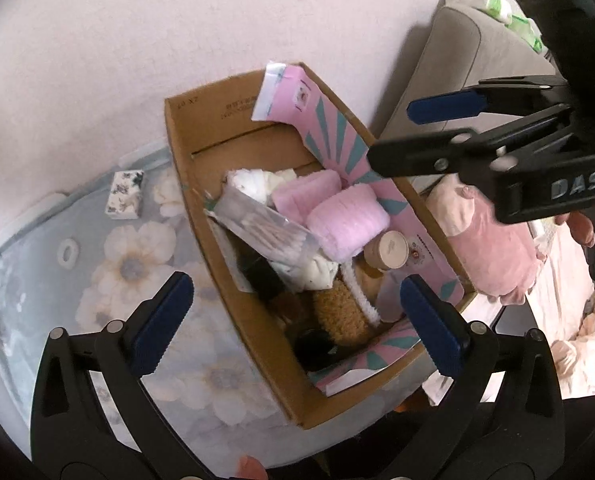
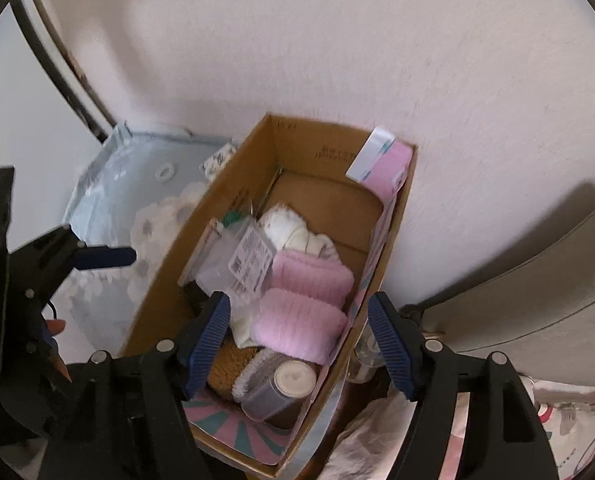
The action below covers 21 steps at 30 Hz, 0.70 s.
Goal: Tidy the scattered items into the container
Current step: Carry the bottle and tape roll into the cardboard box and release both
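Floral cloth on the table (image 1: pixel 137 264) still carries your small patterned box (image 1: pixel 124 194), far left of the cardboard box (image 1: pixel 233 304); stiff and light, take its flat sides with the wide, empty left gripper (image 1: pixel 297 320), the right gripper (image 2: pixel 301 344) half-open, empty.

Inside the cardboard box (image 1: pixel 185 184), a dark object (image 1: pixel 317 350) at the near end is too shadowed to identify, and the clear packet (image 1: pixel 265 232) covers whatever lies under it. In the right wrist view, the right gripper (image 2: pixel 299 340) hides part of the box's near end. The printing on the box wall (image 2: pixel 333 154) is too small to read. The pink cushion (image 1: pixel 493 256) is partly hidden behind the box and the gripper arm.
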{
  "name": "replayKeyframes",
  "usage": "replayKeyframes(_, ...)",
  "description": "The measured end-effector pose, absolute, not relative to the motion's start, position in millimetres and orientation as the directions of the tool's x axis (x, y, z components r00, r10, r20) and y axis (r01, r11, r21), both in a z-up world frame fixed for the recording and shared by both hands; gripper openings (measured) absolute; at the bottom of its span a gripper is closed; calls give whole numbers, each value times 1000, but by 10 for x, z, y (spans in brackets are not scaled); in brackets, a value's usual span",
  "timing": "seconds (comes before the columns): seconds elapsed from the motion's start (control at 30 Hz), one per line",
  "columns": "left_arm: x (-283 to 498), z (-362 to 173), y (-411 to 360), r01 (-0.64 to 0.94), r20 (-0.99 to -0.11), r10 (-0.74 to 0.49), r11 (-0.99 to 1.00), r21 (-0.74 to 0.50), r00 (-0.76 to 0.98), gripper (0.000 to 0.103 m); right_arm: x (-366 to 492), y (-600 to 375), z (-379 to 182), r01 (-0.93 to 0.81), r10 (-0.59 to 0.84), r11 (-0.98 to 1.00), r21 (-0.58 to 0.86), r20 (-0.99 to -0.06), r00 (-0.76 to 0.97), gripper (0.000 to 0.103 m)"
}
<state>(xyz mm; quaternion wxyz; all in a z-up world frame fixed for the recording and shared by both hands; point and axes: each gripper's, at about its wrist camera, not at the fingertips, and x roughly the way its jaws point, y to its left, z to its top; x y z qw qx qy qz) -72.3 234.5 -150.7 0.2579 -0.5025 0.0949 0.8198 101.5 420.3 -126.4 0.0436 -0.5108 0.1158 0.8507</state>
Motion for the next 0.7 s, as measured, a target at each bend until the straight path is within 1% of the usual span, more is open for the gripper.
replayKeyframes(0.07, -738, -1461, 2277, -516, -867, 316, -853, -81, -385, 103, 1043, 4199, -1156, -197, -54, -964, 178, -858, -511, 68)
replayKeyframes(0.1, -749, -1434, 2223, -514, -864, 313, -855, -75, -394, 103, 1051, 4183, -1106, -198, -53, -963, 183, -848, -527, 70)
replayKeyframes(0.13, -761, -1415, 2174, -507, -863, 307, -859, -69, -402, 103, 1055, 4163, -1061, -198, -47, -963, 180, -841, -539, 78)
replayKeyframes(0.3, -814, -1293, 1786, -479, -839, 294, -877, -46, -457, 103, 973, 4003, -865, -222, 37, -969, 112, -817, -576, 78)
replayKeyframes(0.47, -891, -1286, 1331, -455, -839, 276, -890, -38, -469, 103, 770, 3820, -745, -271, 108, -961, 58, -822, -559, 78)
replayKeyframes(0.6, -965, -1252, 904, -413, -822, 243, -911, -10, -515, 103, 501, 3617, -718, -274, 105, -960, 58, -834, -542, 78)
replayKeyframes(0.7, -1061, -1229, 586, -383, -793, 225, -924, 12, -566, 103, 280, 3419, -692, -268, 97, -961, 66, -828, -552, 78)
